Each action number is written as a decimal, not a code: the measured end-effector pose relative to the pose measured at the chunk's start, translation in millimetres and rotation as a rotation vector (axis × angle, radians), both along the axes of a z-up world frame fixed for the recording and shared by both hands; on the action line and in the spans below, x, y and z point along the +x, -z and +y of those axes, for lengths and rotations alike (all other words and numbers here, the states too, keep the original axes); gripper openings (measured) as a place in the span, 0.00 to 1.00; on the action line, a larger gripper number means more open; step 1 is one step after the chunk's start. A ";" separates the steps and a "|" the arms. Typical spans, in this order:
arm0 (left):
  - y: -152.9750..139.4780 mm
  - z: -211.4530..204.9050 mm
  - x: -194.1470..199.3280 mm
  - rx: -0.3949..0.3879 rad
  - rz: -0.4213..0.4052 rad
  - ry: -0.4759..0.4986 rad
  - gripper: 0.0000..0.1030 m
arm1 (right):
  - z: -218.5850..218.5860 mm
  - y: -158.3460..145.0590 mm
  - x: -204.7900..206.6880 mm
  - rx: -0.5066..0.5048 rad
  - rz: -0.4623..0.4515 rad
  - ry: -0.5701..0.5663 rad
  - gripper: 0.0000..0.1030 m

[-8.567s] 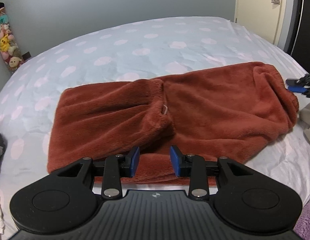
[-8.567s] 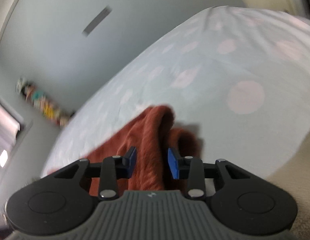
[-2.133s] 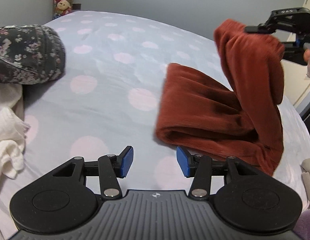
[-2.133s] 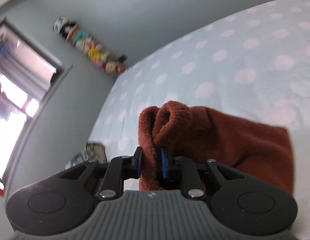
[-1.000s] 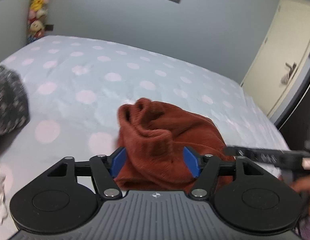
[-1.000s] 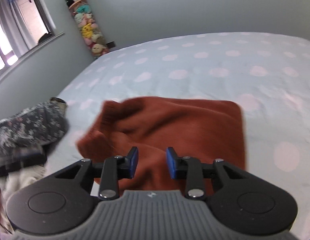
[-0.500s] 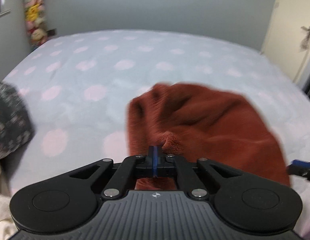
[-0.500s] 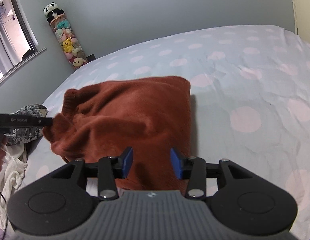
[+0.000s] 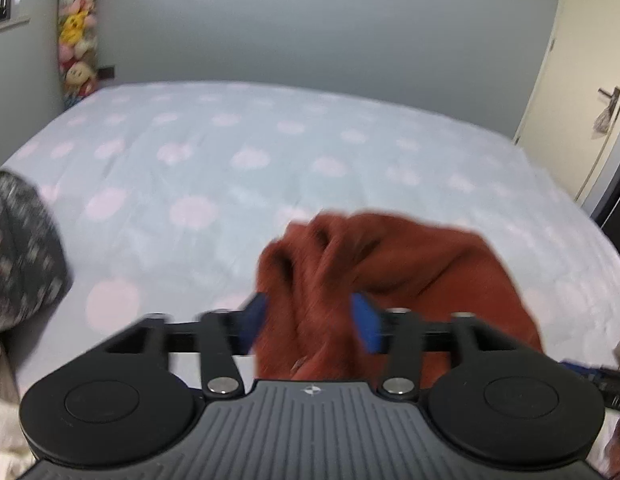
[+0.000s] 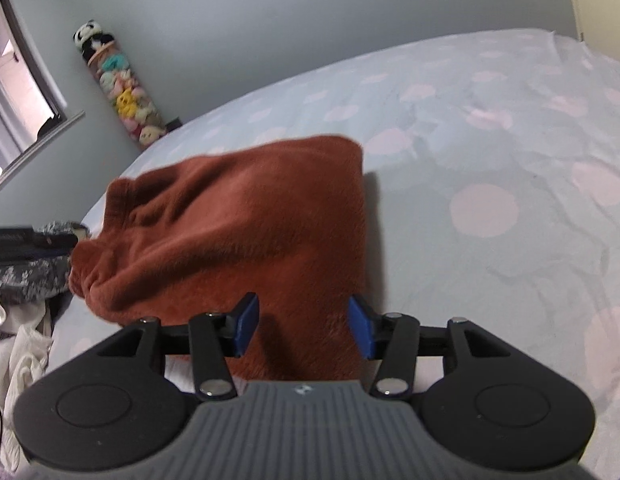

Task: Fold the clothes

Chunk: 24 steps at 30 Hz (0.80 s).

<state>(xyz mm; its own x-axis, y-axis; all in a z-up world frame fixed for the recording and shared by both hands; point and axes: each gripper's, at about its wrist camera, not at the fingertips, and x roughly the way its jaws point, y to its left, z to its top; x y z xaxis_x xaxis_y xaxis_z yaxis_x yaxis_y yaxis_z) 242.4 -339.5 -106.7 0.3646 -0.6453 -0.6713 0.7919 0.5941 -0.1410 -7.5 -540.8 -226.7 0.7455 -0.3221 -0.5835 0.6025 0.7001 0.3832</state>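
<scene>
A rust-red fleece garment (image 9: 410,264) lies folded on the spotted bed sheet (image 9: 190,168). My left gripper (image 9: 310,324) is at its bunched near-left corner. The jaws are opening, the blurred fabric bulges between the blue pads, and I see no pinch on it. In the right wrist view the garment (image 10: 238,232) lies as a thick folded block. My right gripper (image 10: 302,328) hovers over its near right edge, jaws opening, with cloth below and between the pads but not squeezed. The left gripper's tip (image 10: 26,240) shows at the garment's left corner.
A dark floral garment (image 9: 22,248) lies left of the rust one, with white clothes (image 10: 22,360) heaped near the bed's edge. A column of plush toys (image 10: 122,92) stands at the far wall. A door (image 9: 582,80) is at the right.
The left jaws, shut half a second ago, now stand apart around the bunched corner. The right jaws have spread wider. The right gripper has come closer to the garment.
</scene>
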 end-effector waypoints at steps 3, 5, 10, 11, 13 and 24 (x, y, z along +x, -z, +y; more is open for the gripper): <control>4.9 -23.5 9.2 0.018 0.026 0.006 0.55 | 1.2 0.5 -1.3 -0.012 -0.011 -0.002 0.52; 16.7 -38.1 18.8 0.036 0.081 0.010 0.55 | 3.1 1.0 -1.2 -0.024 -0.012 -0.013 0.52; 49.5 -56.2 47.7 0.022 0.224 -0.046 0.44 | 1.2 6.5 -2.9 -0.032 -0.014 -0.022 0.54; 49.1 -55.6 49.7 0.005 0.237 -0.040 0.28 | -0.2 8.4 -2.9 -0.031 -0.009 -0.020 0.54; 47.4 -54.2 53.0 -0.032 0.261 -0.024 0.20 | -3.2 12.2 -3.5 -0.027 -0.007 -0.015 0.54; 54.1 -34.4 89.9 -0.141 0.363 -0.014 0.18 | -4.4 15.7 -0.2 -0.026 -0.050 -0.028 0.56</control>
